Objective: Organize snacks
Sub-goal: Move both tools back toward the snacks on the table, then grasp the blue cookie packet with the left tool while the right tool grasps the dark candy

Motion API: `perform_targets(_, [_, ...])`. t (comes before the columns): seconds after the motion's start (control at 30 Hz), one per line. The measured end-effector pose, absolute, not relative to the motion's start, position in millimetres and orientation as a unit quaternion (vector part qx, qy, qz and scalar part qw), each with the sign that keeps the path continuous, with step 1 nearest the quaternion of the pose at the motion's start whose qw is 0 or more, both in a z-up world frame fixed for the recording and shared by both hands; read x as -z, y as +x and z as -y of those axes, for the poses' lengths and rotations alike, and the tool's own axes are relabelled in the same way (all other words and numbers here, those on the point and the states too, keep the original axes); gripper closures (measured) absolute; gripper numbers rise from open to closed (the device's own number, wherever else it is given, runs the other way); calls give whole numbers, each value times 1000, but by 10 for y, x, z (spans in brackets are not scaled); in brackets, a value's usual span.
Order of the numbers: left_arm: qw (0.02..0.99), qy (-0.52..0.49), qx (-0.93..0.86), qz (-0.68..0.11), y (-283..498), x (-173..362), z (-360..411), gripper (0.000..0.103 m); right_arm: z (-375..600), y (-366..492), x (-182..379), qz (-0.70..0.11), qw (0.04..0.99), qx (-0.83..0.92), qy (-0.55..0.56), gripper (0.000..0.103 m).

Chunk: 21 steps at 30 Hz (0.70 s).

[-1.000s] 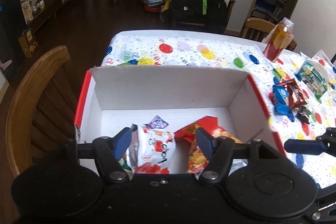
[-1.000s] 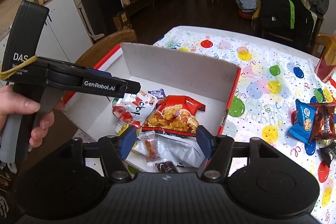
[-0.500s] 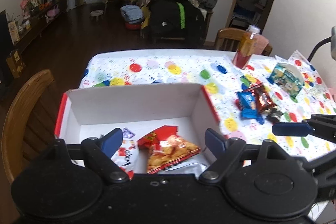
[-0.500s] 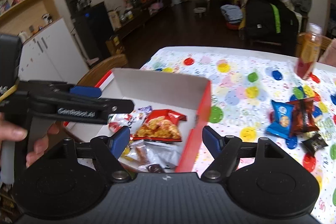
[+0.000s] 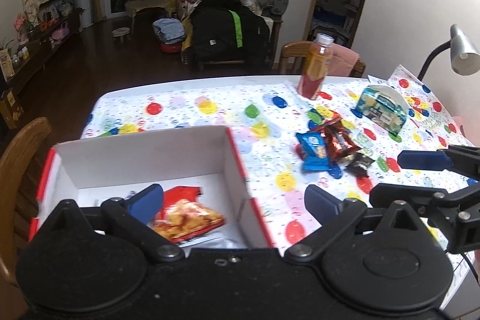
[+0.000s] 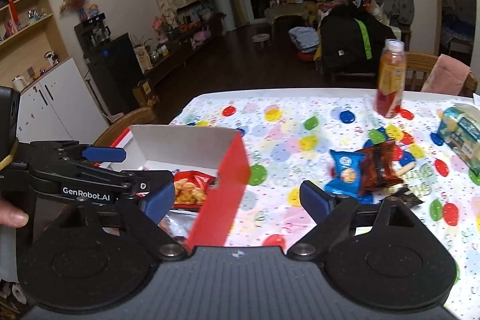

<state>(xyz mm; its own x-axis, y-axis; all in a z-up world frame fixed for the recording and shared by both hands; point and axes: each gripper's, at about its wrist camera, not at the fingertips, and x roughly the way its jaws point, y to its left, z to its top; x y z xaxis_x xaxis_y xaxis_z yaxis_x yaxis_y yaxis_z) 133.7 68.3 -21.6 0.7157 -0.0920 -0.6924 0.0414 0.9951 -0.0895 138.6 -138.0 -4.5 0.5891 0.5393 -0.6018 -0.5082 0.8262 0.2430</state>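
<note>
Holding both grippers above the near edge of the table (image 5: 186,98), you have nothing between either pair of fingers: the left gripper (image 5: 234,201) has its blue-padded jaws spread wide over the right wall of the white box (image 5: 141,158) with its red outer sides, and the right gripper (image 6: 237,195) is just as wide apart, straddling the box's red corner. From the right wrist view your left tool reads "GenRobot.AI" in white along its arm, with a thumb (image 6: 13,216) showing at the frame's left edge. Inside the box lies a red bag of orange crisps (image 5: 187,218) on top of a silvery wrapper; its print is too blurred to read. Out on the balloon-print cloth, well apart from the box, a blue cookie packet (image 5: 313,150) lies touching a dark red packet (image 5: 339,140), with a small dark wrapper (image 5: 360,162) just beside them. Farther back stand a teal snack box (image 5: 379,110) and an orange-labelled drink bottle (image 5: 316,66); their lettering is illegible.
</note>
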Motion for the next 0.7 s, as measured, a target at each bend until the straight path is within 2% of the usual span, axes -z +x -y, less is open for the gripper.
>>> perform_targets(0.7, [930, -28, 19, -366, 2068, 587, 562, 1, 2804, 2072, 536, -371, 903, -214, 31, 12])
